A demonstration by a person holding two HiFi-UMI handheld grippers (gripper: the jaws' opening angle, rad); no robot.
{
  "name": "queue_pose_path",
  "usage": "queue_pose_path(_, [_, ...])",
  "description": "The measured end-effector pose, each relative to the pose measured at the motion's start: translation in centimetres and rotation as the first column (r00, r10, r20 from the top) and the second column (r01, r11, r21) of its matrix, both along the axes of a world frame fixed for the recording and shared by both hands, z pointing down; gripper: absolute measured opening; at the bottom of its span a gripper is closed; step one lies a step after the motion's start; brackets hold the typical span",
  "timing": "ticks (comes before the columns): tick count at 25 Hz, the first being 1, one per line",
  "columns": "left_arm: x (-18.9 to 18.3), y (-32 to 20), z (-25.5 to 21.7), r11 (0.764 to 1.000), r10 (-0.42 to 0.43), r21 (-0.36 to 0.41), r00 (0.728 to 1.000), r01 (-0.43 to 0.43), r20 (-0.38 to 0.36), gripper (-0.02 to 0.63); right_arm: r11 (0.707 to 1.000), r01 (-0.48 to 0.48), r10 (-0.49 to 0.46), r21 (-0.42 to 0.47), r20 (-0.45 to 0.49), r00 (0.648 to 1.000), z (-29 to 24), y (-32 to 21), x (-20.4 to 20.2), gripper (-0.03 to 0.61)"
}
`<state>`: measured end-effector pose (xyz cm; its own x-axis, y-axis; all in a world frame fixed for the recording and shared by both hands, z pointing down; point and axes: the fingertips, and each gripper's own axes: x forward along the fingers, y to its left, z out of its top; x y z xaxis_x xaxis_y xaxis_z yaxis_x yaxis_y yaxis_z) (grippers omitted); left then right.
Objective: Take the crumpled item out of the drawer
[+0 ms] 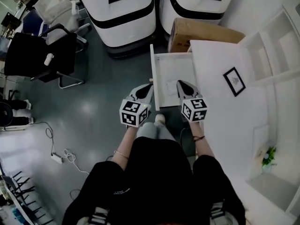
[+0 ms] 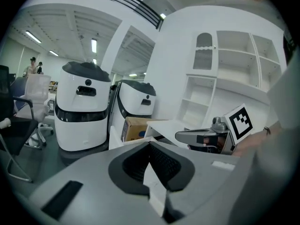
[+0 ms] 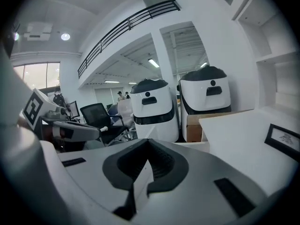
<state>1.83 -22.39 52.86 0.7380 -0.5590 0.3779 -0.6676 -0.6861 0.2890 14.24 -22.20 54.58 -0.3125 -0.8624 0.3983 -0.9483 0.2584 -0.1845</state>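
Note:
The white drawer (image 1: 159,67) stands pulled out from the white desk (image 1: 220,107), in front of the person's knees. A pale shape (image 1: 170,86) lies on the drawer's white floor; its form is too faint to tell. My left gripper (image 1: 150,86) hovers over the drawer's left wall, jaws shut and empty. My right gripper (image 1: 180,83) hangs above the drawer's near right part, also shut with nothing in it. In the left gripper view the jaws (image 2: 150,145) meet, and the right gripper (image 2: 206,137) shows beside them. The right gripper view shows its own shut jaws (image 3: 148,142).
Two big white machines (image 1: 124,13) (image 1: 199,3) stand beyond the drawer, with a cardboard box (image 1: 201,32) behind it. A framed picture (image 1: 234,81) lies on the desk; white shelves (image 1: 276,46) stand to the right. A black chair (image 1: 42,55) and a floor power strip (image 1: 57,157) are at left.

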Motion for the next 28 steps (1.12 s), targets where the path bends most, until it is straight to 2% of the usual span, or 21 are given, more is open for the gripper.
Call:
queue_pose_path(8, [0.0, -2.5, 3.2, 0.994, 0.016, -0.104, 1.000, -0.014, 0.017, -0.003, 0.993, -0.023, 0.026, -0.113, 0.028, 0.999, 4.5, -3.0, -0.2, -0.009])
queue_pose_path(14, [1.3, -3.5, 6.4, 0.986, 0.056, -0.157, 0.998, -0.050, 0.038, -0.003, 0.976, -0.083, 0.102, -0.199, 0.084, 0.991, 10.6, -4.7, 1.3, -0.009])
queue_pose_path(17, [1.9, -4.1, 7.6, 0.984, 0.075, -0.167, 0.996, -0.066, 0.046, -0.003, 0.968, -0.076, 0.092, -0.240, 0.055, 0.994, 13.5, -5.4, 1.4, -0.008])
queue_pose_path(18, [2.1, -4.3, 8.0, 0.983, 0.081, -0.170, 0.995, -0.071, 0.051, -0.003, 0.964, -0.080, 0.092, -0.252, 0.036, 0.995, 14.4, -5.6, 1.5, -0.001])
queue_pose_path(20, [2.5, -4.5, 8.6, 0.981, 0.085, -0.178, 0.995, -0.074, 0.056, -0.003, 0.953, -0.093, 0.102, -0.288, 0.018, 0.995, 16.3, -5.8, 1.8, 0.058])
queue_pose_path(23, [3.1, -4.6, 9.2, 0.979, 0.093, -0.189, 0.994, -0.081, 0.052, -0.003, 0.924, -0.130, 0.145, -0.360, 0.016, 0.989, 19.1, -5.8, 2.7, 0.097])
queue_pose_path(28, [3.5, -4.9, 9.4, 0.979, 0.096, -0.186, 0.994, -0.085, 0.048, -0.003, 0.893, -0.173, 0.175, -0.414, -0.033, 0.984, 22.4, -6.2, 4.4, 0.154])
